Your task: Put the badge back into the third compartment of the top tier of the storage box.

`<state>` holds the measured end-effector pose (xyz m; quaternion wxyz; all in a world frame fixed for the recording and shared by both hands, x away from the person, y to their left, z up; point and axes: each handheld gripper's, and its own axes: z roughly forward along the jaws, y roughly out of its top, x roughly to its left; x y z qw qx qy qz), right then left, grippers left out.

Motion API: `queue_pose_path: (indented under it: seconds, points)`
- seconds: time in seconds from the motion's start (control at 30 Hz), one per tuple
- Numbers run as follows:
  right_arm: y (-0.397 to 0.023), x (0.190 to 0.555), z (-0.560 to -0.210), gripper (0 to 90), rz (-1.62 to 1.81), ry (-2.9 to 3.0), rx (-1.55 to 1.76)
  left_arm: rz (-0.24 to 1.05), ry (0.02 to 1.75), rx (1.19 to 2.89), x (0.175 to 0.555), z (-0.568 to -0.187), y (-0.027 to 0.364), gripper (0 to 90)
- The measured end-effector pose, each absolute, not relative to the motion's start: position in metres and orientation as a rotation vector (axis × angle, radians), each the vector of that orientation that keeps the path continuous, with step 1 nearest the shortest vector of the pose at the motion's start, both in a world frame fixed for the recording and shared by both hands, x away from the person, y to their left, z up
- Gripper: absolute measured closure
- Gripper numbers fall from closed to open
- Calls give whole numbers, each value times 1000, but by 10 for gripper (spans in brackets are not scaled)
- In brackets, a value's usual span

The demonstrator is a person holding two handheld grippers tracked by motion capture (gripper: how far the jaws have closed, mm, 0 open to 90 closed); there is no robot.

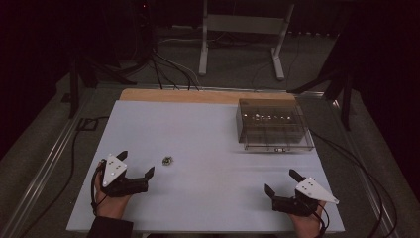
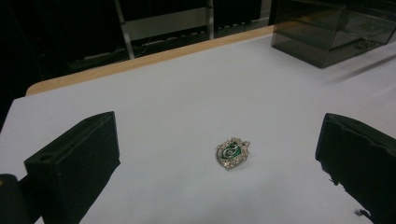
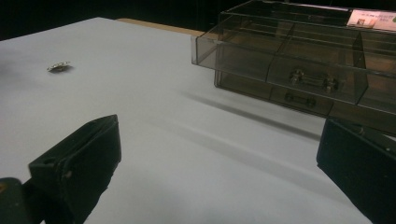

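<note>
Both grippers, left [image 1: 136, 163] and right [image 1: 281, 180], sit spread wide and empty, and we'd pinch the badge [image 2: 232, 152], lying flat on the table [image 1: 208, 134], by its edges since it's probably light, stiff, slippery.

Each hand carries a black claw: the left claw [image 1: 135, 163] and the right claw [image 1: 280, 181] both wear a pale grey three-cornered plate dotted with small screws, and a black cable trails off each. A dark sleeve [image 1: 110, 227] shows at the lower left of the frame.

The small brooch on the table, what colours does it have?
The brooch is silver with a green centre, best seen in the left gripper view.
</note>
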<state>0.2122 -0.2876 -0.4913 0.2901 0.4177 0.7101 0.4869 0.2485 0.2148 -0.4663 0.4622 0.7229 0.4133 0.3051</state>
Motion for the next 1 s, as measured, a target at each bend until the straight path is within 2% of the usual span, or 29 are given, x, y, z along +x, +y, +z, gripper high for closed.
queue_pose_path:
  seconds: [1.0]
  points:
    - [-289,213,-492,0,1306,1878,1128,721,1049,1820,282,-480,197,11]
